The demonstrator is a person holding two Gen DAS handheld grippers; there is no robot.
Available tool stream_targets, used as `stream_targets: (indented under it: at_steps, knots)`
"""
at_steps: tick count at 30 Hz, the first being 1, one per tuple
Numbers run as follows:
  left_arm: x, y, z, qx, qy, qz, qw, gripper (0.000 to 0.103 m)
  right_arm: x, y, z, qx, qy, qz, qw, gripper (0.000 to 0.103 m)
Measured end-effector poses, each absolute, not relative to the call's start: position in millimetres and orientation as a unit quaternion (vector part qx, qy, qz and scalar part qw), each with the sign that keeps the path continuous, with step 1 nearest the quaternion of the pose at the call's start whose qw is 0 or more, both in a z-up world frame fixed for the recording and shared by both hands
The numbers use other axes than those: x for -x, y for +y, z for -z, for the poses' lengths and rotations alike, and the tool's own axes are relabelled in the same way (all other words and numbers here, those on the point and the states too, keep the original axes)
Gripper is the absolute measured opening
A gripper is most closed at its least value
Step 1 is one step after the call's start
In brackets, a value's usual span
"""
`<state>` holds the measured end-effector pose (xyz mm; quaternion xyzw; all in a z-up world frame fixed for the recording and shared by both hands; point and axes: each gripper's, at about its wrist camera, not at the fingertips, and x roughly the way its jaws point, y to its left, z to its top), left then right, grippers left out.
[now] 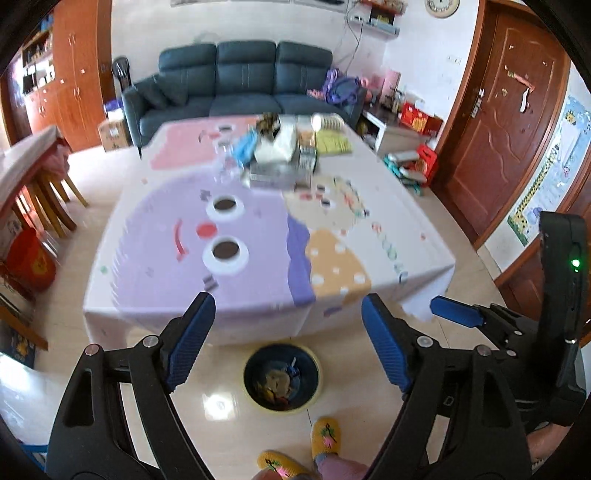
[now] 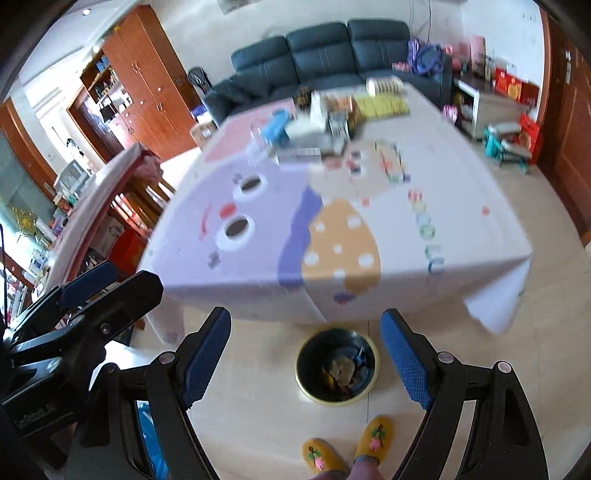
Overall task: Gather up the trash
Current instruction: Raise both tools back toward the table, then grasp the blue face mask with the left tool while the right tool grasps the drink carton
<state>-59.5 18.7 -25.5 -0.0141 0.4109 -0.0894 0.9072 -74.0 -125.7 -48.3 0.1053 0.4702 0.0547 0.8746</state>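
Both tools empty, jaws wide: left tool (image 1: 288,339), right tool (image 2: 304,356). Trash pile (image 1: 275,151) upper centre, far across desk (image 1: 155,258); bin (image 1: 281,377) directly below tools.

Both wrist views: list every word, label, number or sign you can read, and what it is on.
None can be quoted with confidence.
Tablecloth: coloured letters along its right side, too blurred to read.
Left gripper body: small white lettering low down, too small.
Wall clock: cut off, numerals unreadable.
Red boxes: gold print, unreadable.
Wall poster: too distorted.
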Motion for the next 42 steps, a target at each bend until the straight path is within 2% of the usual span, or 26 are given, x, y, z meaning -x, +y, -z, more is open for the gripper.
stream_targets:
  at_steps: [9, 25, 33, 42]
  knots:
    - [66, 28, -49, 0.012, 0.372, 0.079, 0.925, 0.080, 83, -114, -35, -0.095, 0.420, -0.044, 0.901, 0.085]
    - [51, 33, -106, -0.016, 0.327, 0.063, 0.943, 0.080, 67, -116, -96, -0.057, 0.373, -0.013, 0.926, 0.085]
    - [-4, 20, -96, -0.033, 0.341, 0.035, 0.939, 0.080, 7, -144, -92, -0.069, 0.370, -0.022, 0.926, 0.085]
    - [-152, 9, -43, 0.001, 0.422, -0.003, 0.907, 0.080, -143, -190, -47, -0.073, 0.419, -0.055, 0.904, 0.085]
